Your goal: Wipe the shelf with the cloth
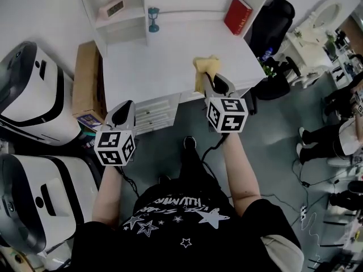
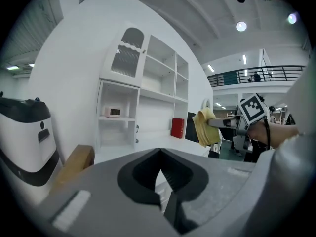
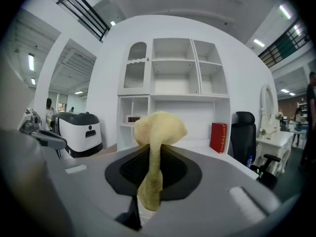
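In the head view the person's black shirt [image 1: 181, 214] fills the foreground, the left claw [image 1: 125, 110] hangs before the white worktop [image 1: 164, 67], and the right claw [image 1: 211, 79] holds the yellow cloth [image 1: 204, 66] over its front edge, apart from the shelf [image 1: 122, 21]. The left gripper view shows jaws together, empty; the right gripper view shows jaws clamped on the cloth.

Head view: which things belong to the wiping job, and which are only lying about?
Job: yellow cloth, right gripper shut on it, white shelf unit.
Lying about: red book, small clock, blue ornament, black chair, cardboard box; left gripper, shut and empty.
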Action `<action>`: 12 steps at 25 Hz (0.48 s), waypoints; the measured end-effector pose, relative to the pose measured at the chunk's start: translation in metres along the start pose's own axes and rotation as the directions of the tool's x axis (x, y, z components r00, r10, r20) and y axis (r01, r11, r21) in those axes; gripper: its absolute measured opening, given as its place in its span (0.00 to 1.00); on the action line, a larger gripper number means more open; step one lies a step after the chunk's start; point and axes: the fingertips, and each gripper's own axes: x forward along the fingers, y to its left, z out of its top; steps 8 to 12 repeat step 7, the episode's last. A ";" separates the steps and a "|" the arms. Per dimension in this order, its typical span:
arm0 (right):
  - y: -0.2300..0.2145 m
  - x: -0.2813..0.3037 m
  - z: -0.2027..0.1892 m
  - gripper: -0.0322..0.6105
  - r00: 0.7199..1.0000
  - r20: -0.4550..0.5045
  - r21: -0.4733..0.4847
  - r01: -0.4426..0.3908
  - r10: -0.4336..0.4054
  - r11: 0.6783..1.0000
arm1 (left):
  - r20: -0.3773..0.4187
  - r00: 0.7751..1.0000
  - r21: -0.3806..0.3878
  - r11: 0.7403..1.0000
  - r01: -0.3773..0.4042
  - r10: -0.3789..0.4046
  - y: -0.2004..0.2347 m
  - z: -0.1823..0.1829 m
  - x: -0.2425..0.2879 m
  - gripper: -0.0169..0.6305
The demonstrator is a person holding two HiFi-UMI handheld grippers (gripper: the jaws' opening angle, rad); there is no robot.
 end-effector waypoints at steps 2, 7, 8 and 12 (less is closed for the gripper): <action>0.007 -0.011 -0.011 0.16 1.000 -0.003 0.005 -0.002 0.002 1.000 | -0.010 1.000 0.011 1.000 -0.002 0.002 0.000 -0.007 -0.008 0.03; 0.022 -0.021 -0.026 0.16 1.000 -0.014 0.006 -0.002 0.002 1.000 | -0.016 1.000 0.035 0.999 0.015 -0.014 0.002 -0.010 -0.017 0.03; 0.022 -0.021 -0.026 0.16 1.000 -0.014 0.006 -0.002 0.002 1.000 | -0.016 1.000 0.035 0.999 0.015 -0.014 0.002 -0.010 -0.017 0.03; 0.022 -0.021 -0.026 0.16 1.000 -0.014 0.006 -0.002 0.002 1.000 | -0.016 1.000 0.035 0.999 0.015 -0.014 0.002 -0.010 -0.017 0.03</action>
